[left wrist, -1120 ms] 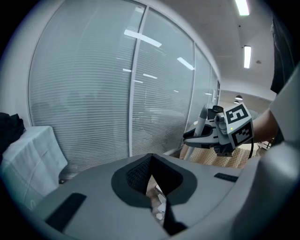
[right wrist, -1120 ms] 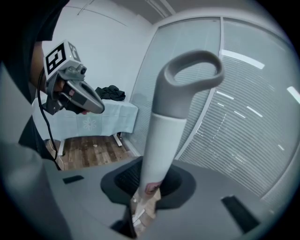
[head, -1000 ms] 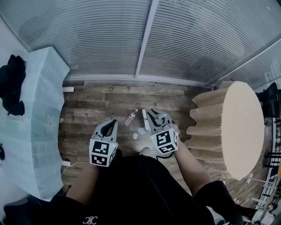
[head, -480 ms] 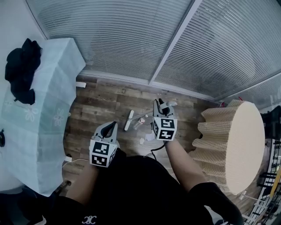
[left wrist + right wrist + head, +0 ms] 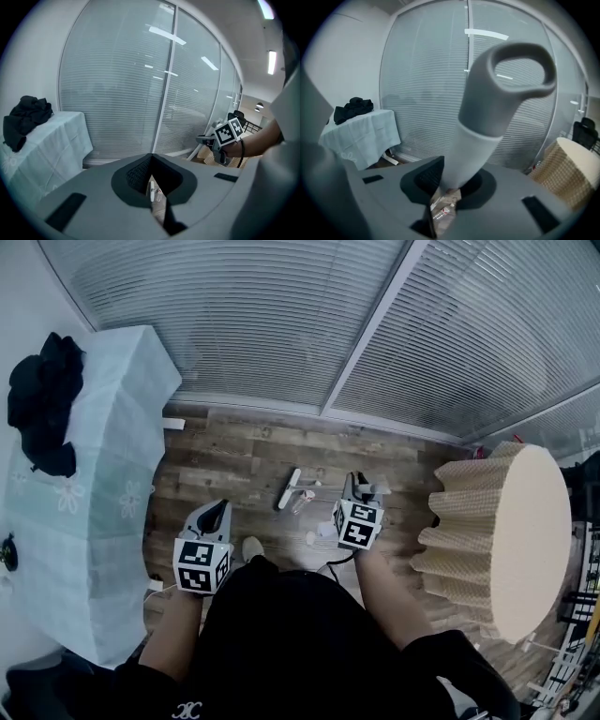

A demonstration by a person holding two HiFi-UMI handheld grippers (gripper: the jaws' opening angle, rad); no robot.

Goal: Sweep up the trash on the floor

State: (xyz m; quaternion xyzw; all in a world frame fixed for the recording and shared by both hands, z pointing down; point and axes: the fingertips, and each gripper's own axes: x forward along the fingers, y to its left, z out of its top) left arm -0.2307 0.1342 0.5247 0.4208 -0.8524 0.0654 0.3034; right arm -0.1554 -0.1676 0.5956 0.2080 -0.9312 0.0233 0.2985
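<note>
Item 1, right gripper (image 5: 457,178): the jaws are being kept pressed onto a handle (image 5: 487,117). The handle is white at the bottom and grey at the top, ends in an open loop, and is running up and to the right through the middle of the right gripper view. What is fixed at its lower end cannot be told. In the head view this gripper is being carried just right of centre.

Item 2, left gripper (image 5: 151,157): the jaws are being held together at the tips, with nothing between them. It is being carried at lower left of centre in the head view.

Item 3, trash, lying on the wood floor (image 5: 216,465) at the centre of the head view, between the two grippers and slightly above them:
- a white strip (image 5: 289,488), lying at a slant
- a clear bottle (image 5: 302,502), just beside the strip on its right
- crumpled white scraps (image 5: 319,534), near the right gripper on its lower left

Item 4, surroundings:
- a table under a pale blue cloth (image 5: 94,474), at the left edge of the head view
- a heap of black fabric (image 5: 42,404), being borne on the upper left of that table
- a round table with a beige ribbed skirt (image 5: 506,521), at the right edge
- a glass wall with blinds (image 5: 281,324), across the top
</note>
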